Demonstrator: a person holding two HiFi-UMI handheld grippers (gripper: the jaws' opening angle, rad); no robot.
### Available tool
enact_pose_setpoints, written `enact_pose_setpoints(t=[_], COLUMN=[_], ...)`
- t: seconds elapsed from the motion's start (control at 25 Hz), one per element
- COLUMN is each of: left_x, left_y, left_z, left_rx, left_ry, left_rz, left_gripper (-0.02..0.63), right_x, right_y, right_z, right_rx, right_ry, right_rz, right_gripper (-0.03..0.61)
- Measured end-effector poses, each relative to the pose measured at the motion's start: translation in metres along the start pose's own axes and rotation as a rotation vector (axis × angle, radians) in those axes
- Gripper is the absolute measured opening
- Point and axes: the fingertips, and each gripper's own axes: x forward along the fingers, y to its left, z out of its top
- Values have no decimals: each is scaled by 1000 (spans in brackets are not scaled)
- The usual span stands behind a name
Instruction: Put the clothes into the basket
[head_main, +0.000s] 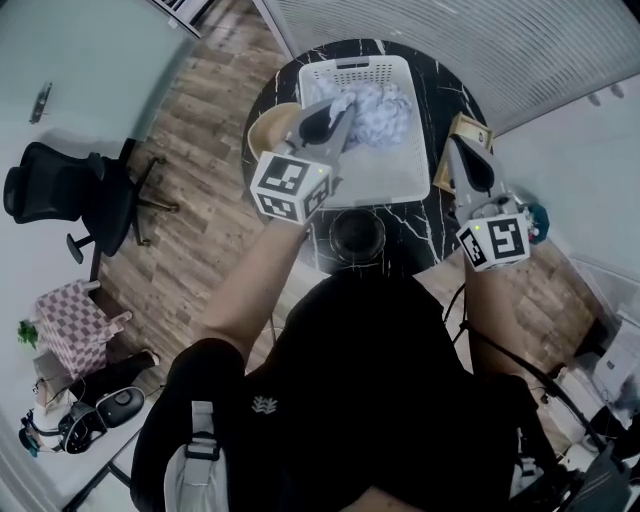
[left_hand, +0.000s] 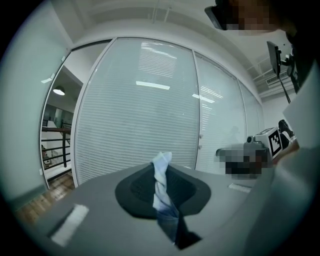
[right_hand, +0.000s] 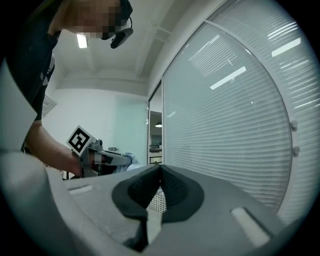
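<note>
The left claw (head_main: 343, 108) is shut tight on a twisted strip of pale blue-and-white cloth (head_main: 382, 115). The left gripper view shows the strip pinched right between the pads. The claw sits over the left half of the basket (head_main: 398, 182), and the bulk of the cloth is bunched up inside the basket, toward its far end. From here I can't tell whether the bundle rests fully on the bottom or partly hangs from the grip.

The right claw (head_main: 453, 150) is just outside the basket's right rim, its jaws closed together on nothing (its own view shows only the basket's perforated wall past the pads).

The basket stands on a round black marbled table (head_main: 405, 238), with a tan bowl (head_main: 268, 128) just to its left.

To my eye this is the drop-off step, and it looks nearly done. The next move would be for the left jaws to open so the strip falls free inside the walls, then to lift straight up without dragging a fold back over the left rim. The right claw looks well placed to steady the basket if it shifts.
</note>
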Motion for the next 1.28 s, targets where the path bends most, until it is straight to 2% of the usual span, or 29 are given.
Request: enact_pose_setpoints(t=[0.36,0.64,1.28], left_x=[18,29,55], left_y=[13,15,17], left_z=[-40,-68,-104], left_rx=[-25,-37,-67], left_ry=[67,107,158], left_rz=[-6,-11,-33], left_gripper=[34,34,35], right_x=[28,46,71], right_y=[-2,-1,-25], right_z=[-30,-39,-67], right_rx=[42,82,129], right_ry=[39,40,57], right_rz=[32,63,45], right_gripper=[2,2,2])
